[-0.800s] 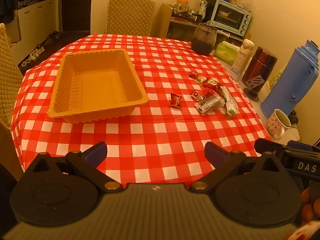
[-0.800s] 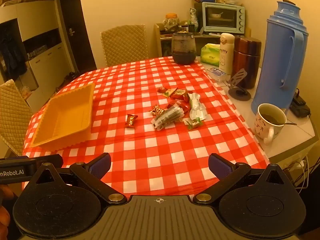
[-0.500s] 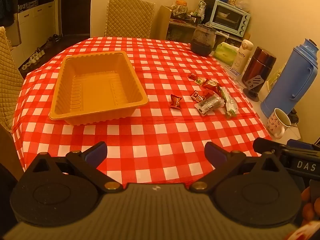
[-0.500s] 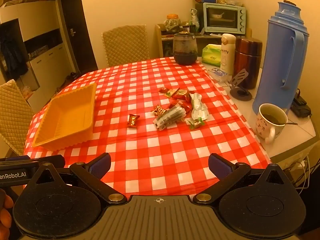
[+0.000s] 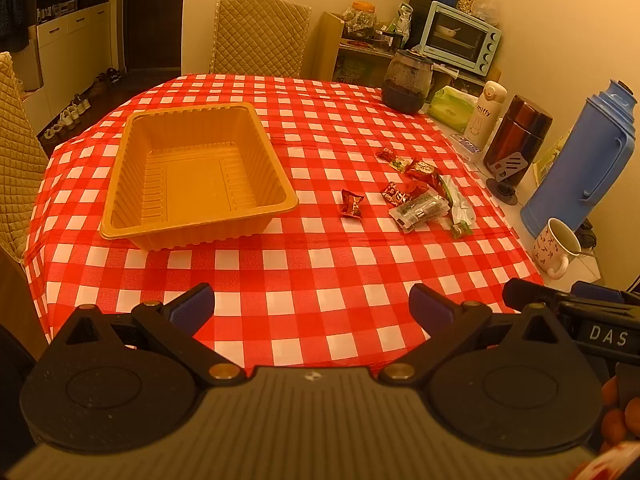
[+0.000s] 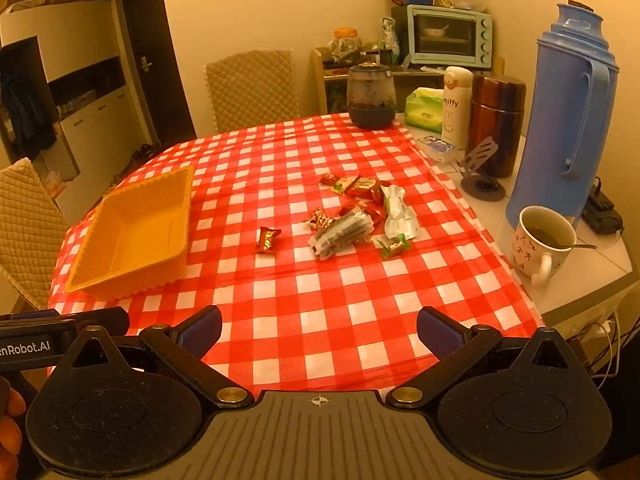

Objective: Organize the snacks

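Observation:
An empty orange plastic tray point(image 5: 132, 216) sits on the left of the red-checked table; it also shows in the right wrist view point(image 6: 86, 280). Several wrapped snacks lie in a loose pile point(image 5: 424, 200) to its right, also in the right wrist view point(image 6: 356, 220). One red candy point(image 5: 352, 203) lies apart, between pile and tray point(image 6: 268, 239). My left gripper point(image 5: 312, 307) is open and empty above the table's near edge. My right gripper point(image 6: 319, 330) is open and empty, also at the near edge.
A mug point(image 6: 542, 242), blue thermos point(image 6: 568, 116), brown flask point(image 6: 496, 120), white bottle point(image 6: 456, 108), tissue pack point(image 6: 424, 110) and dark jar point(image 6: 371, 94) stand along the table's right and far side. Quilted chairs stand behind point(image 5: 260, 36) and left point(image 5: 16, 152).
Both grippers have drifted slightly; the tray and snacks sit a little lower and closer in the views. Nothing on the table has moved. Both grippers stay open.

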A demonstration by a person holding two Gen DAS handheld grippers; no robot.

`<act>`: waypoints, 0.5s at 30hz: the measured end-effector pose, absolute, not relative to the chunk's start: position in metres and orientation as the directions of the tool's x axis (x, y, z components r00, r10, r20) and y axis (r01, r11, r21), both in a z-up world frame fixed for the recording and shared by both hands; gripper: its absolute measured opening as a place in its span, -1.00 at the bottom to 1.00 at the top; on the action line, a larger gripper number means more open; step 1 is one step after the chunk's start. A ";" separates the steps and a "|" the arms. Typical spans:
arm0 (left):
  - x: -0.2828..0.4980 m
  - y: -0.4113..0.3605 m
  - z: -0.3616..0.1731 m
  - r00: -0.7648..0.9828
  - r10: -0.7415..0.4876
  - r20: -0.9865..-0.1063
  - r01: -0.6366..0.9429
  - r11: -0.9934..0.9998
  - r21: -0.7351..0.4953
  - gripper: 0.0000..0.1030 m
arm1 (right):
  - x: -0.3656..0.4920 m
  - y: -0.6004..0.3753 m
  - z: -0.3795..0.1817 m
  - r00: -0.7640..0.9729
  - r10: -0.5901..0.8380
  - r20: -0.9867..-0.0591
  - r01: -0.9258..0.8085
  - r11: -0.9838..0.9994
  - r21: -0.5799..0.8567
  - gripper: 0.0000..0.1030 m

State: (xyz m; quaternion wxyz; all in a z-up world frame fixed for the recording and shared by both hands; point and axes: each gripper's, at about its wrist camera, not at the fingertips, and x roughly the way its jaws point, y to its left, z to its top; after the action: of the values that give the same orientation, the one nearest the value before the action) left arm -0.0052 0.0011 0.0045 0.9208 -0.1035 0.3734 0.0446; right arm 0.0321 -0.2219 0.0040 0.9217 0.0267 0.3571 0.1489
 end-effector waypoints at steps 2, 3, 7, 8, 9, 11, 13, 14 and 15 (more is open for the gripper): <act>-0.006 0.001 0.004 0.716 0.003 -0.698 -0.161 0.974 -0.162 0.99 | 0.032 -0.222 0.004 0.701 0.293 -0.650 -0.255 0.954 0.155 1.00; -0.006 0.001 0.004 0.717 0.003 -0.698 -0.161 0.974 -0.162 0.99 | 0.032 -0.222 0.004 0.701 0.292 -0.650 -0.255 0.955 0.154 1.00; -0.006 0.001 0.004 0.716 0.002 -0.698 -0.162 0.973 -0.163 0.99 | 0.032 -0.222 0.005 0.702 0.295 -0.648 -0.255 0.954 0.157 1.00; -0.006 0.001 0.004 0.716 0.003 -0.698 -0.162 0.973 -0.163 0.99 | 0.032 -0.222 0.005 0.703 0.294 -0.647 -0.254 0.954 0.158 1.00; -0.006 0.001 0.004 0.716 0.004 -0.698 -0.162 0.974 -0.161 0.99 | 0.032 -0.223 0.005 0.704 0.293 -0.647 -0.253 0.955 0.158 1.00; -0.006 0.001 0.004 0.716 0.004 -0.698 -0.162 0.973 -0.161 0.99 | 0.032 -0.223 0.005 0.704 0.294 -0.647 -0.252 0.954 0.160 1.00; -0.006 0.001 0.004 0.716 0.003 -0.698 -0.162 0.973 -0.162 0.99 | 0.032 -0.224 0.005 0.705 0.292 -0.646 -0.250 0.955 0.159 1.00; -0.006 0.001 0.005 0.716 0.003 -0.698 -0.162 0.973 -0.162 0.99 | 0.031 -0.224 0.006 0.707 0.292 -0.644 -0.250 0.955 0.159 1.00; -0.006 0.001 0.004 0.716 0.003 -0.698 -0.162 0.973 -0.162 0.99 | 0.031 -0.225 0.006 0.707 0.293 -0.644 -0.250 0.955 0.160 1.00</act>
State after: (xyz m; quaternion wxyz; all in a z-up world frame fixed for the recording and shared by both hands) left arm -0.0057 0.0009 0.0044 0.9202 -0.1062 0.3741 0.0449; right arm 0.0314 -0.2247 0.0059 0.9233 0.0302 0.3536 0.1469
